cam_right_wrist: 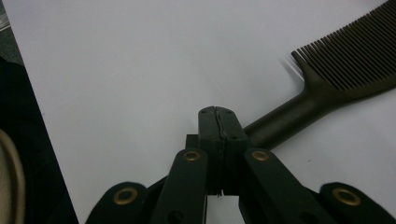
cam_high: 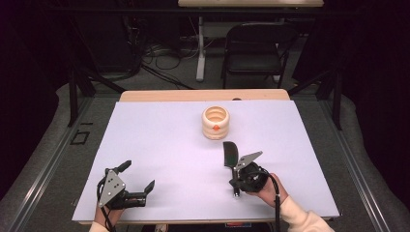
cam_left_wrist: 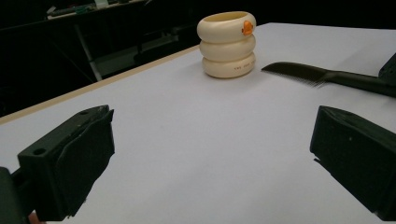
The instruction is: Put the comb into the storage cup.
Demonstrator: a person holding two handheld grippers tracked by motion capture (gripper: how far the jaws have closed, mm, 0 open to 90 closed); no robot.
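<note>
Though printed, holder [cam_left_wrist: 227, 44] lettering unreadable

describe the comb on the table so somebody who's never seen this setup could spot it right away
On the white table, look just in front of the cream holder of three stacked rings standing near the far edge. The black comb lies flat there, its handle running back beside the shut right gripper. It is the one flat, dark, fine-toothed thing, unlike the tall pale holder.

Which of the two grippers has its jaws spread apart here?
The left gripper, resting on the white table with jaws wide apart. The right gripper has its jaws pressed together beside the black comb.
</note>
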